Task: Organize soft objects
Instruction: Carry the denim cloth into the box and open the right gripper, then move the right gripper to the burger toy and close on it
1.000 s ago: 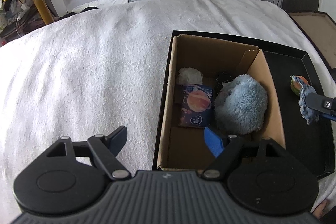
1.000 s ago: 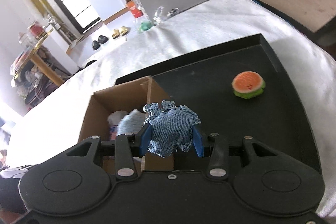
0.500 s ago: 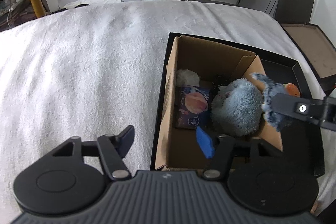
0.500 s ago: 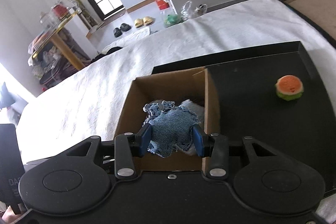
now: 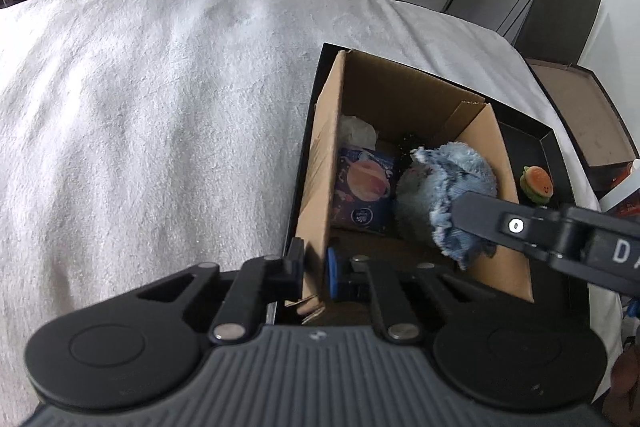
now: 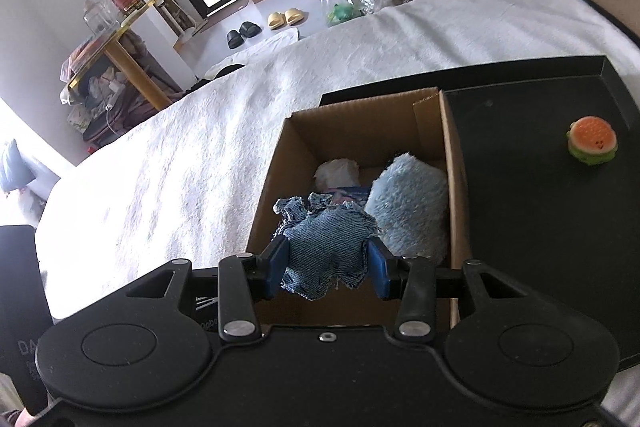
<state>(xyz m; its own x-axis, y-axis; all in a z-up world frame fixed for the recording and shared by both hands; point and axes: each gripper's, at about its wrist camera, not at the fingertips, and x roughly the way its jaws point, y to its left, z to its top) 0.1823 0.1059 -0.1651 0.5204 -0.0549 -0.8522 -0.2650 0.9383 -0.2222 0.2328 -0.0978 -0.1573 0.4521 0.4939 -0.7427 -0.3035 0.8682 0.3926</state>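
An open cardboard box (image 5: pixel 320 163) stands in the left part of a black tray (image 5: pixel 552 147) on the bed. My left gripper (image 5: pixel 314 269) is shut on the box's near left wall, one finger outside and one inside. My right gripper (image 6: pixel 328 267) is shut on a frayed denim piece (image 6: pixel 328 247) and hangs over the box (image 6: pixel 272 195). In the left wrist view the denim piece (image 5: pixel 444 203) hangs above a fluffy blue plush (image 5: pixel 416 203). A burger-shaped squishy toy (image 6: pixel 592 143) lies on the tray (image 6: pixel 520 187) to the right of the box.
Inside the box lie the blue plush (image 6: pixel 412 203), a planet-print packet (image 5: pixel 364 191) and a white soft lump (image 6: pixel 336 173). A white blanket (image 5: pixel 160 131) covers the bed to the left. A brown-lined lid (image 5: pixel 580 115) lies beyond the tray at right. Slippers and shelves stand on the floor far behind.
My left gripper went from wide open to shut on the box's left wall. My right gripper carried the denim piece leftward from over the tray to over the box.
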